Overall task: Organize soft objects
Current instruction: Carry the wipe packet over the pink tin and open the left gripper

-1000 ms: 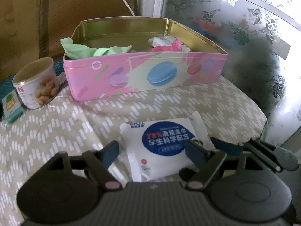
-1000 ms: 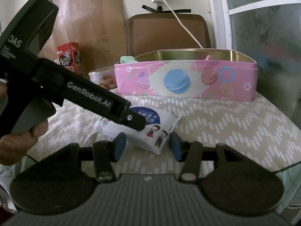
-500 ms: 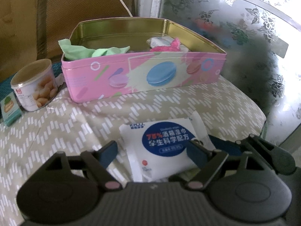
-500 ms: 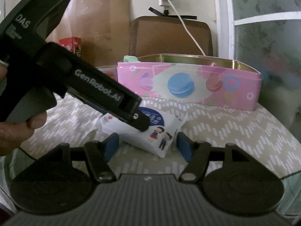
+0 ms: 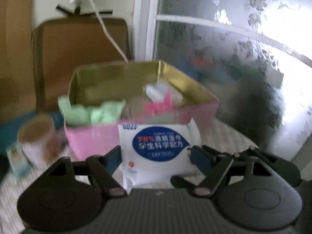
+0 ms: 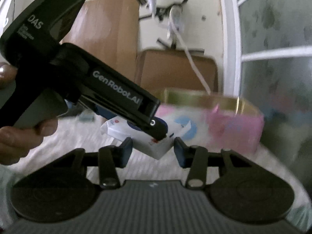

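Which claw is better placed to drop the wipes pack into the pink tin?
Left. The left claw grips the wipes pack, lifted before the pink tin. The right claw is open, empty, and farther from the tin.

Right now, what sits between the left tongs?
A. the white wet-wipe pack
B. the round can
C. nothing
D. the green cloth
A: the white wet-wipe pack is clamped between the left tongs, raised in front of the pink tin.

left claw gripping wipes packet, pink tin
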Demonstrator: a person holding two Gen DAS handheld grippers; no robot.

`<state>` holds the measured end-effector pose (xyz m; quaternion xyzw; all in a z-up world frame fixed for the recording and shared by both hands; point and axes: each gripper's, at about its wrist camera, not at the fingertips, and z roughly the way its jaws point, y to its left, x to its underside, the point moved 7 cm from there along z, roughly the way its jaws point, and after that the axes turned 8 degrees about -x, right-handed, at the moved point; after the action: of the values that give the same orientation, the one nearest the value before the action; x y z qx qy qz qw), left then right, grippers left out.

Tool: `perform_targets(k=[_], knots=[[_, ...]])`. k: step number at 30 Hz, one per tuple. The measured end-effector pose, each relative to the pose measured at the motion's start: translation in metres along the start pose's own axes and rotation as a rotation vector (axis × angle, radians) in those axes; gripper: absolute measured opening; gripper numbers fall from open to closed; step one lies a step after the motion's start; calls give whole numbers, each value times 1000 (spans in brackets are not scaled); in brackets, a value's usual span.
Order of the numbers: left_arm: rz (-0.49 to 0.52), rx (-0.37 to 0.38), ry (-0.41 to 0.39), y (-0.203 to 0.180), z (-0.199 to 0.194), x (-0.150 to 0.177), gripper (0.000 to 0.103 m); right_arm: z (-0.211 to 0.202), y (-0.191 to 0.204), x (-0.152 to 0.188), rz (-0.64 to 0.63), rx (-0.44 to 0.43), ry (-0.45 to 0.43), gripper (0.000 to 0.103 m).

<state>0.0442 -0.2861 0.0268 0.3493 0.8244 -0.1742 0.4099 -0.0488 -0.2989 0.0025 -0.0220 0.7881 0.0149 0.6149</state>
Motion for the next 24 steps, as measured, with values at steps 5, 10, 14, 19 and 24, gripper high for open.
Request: perform_targets(k=[5, 10, 14, 19, 24], knots=[[-15, -59, -38, 3, 38, -45, 90, 37, -41, -36, 30, 47, -44, 50], [-127, -142, -14, 27, 60, -50, 93, 100, -92, -41, 117, 185, 62, 54], [-202, -61, -149, 51, 3, -25, 99, 78, -91, -40, 191, 161, 5, 59], [-287, -100, -167, 113, -53, 38, 99, 52, -54, -41, 227, 29, -45, 56], [-406, -266, -121, 187, -103, 101, 99, 89, 27, -52, 245, -306, 94, 48]])
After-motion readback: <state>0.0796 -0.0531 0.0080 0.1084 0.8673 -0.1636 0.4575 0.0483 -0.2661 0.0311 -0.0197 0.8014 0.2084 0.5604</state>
